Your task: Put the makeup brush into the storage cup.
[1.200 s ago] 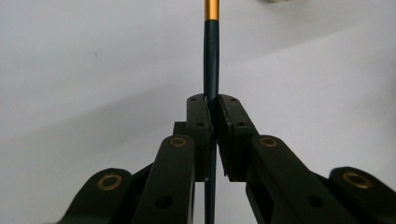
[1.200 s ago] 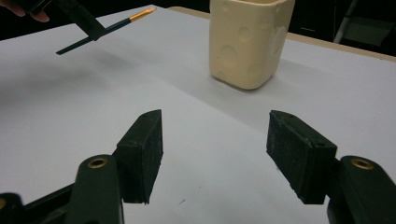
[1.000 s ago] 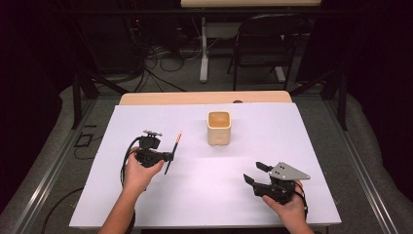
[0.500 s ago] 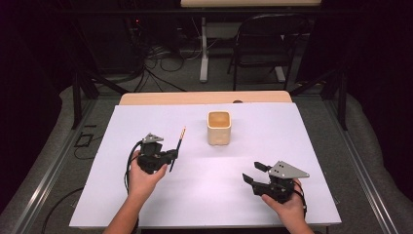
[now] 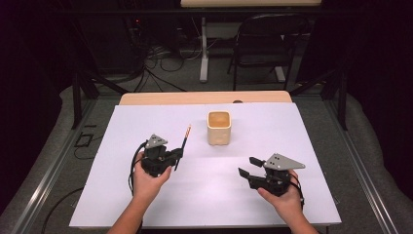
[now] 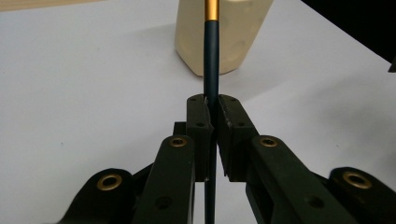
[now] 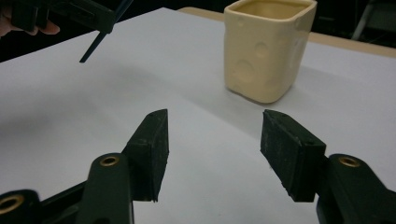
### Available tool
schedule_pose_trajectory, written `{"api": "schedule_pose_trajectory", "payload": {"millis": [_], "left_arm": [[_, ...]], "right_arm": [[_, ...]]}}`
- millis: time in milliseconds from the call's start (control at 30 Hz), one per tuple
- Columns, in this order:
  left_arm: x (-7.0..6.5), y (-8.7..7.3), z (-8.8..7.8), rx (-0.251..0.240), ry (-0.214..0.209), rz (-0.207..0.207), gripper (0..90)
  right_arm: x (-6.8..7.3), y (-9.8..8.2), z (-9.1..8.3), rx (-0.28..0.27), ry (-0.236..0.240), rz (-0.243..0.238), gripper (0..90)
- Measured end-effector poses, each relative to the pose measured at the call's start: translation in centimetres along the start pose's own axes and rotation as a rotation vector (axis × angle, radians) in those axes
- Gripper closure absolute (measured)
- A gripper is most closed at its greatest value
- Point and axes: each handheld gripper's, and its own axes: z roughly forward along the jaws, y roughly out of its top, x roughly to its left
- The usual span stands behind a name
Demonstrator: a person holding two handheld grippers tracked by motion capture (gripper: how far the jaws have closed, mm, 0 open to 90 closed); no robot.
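Note:
A dark pencil with an orange end (image 5: 183, 141) slants up off the table, and my left gripper (image 5: 176, 155) is shut on its shaft. In the left gripper view the pencil (image 6: 211, 56) runs straight up between the pressed pads (image 6: 198, 116), in front of the cream cup (image 6: 243, 28). The cup (image 5: 218, 128) stands upright mid-table, just right of the pencil's tip. My right gripper (image 5: 247, 165) hovers near the front right, open. Its jaws have just been closing a little, with nothing between the pads (image 7: 152, 140); the cup (image 7: 264, 51) stands beyond them.
A white sheet (image 5: 146, 122) covers the table, with a wooden strip (image 5: 204, 97) at its far edge. Beyond it are a dark chair (image 5: 265, 44), a table leg and floor cables. The other hand's gripper (image 7: 100, 18) and the pencil tip (image 7: 93, 46) hang at the upper left of the right gripper view.
My left gripper has carried the pencil to the right, toward the cup, and has rolled so its grey plate faces up. The right hand has stayed in place.

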Motion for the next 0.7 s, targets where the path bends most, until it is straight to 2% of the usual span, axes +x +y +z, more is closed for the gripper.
{"api": "schedule_pose_trajectory", "payload": {"millis": [67, 233, 367, 500, 567, 700], "left_arm": [[-0.2, -0.1, 0.1, -0.006, -0.008, 0.009, 83.5], [-0.4, -0.1, -0.1, -0.03, -0.023, 0.002, 83.6], [-0.6, -0.1, -0.2, -0.044, -0.042, 0.001, 83.6], [-0.8, -0.3, -0.2, -0.058, -0.06, -0.007, 83.5], [-0.9, -0.3, -0.3, -0.068, -0.07, -0.005, 83.6], [-1.4, -0.4, -0.4, -0.096, -0.093, -0.007, 83.6]], "right_arm": [[0.2, 0.9, 0.8, 0.005, 0.013, 0.013, 42.6], [0.7, 2.3, 2.0, 0.009, 0.032, 0.005, 48.0], [0.8, 3.7, 2.9, -0.015, 0.062, 0.038, 51.8], [0.9, 3.6, 3.1, -0.046, 0.082, 0.056, 54.5], [1.0, 3.2, 3.2, -0.042, 0.092, 0.059, 55.1], [1.1, 2.3, 3.3, -0.041, 0.13, 0.105, 57.3]]}}
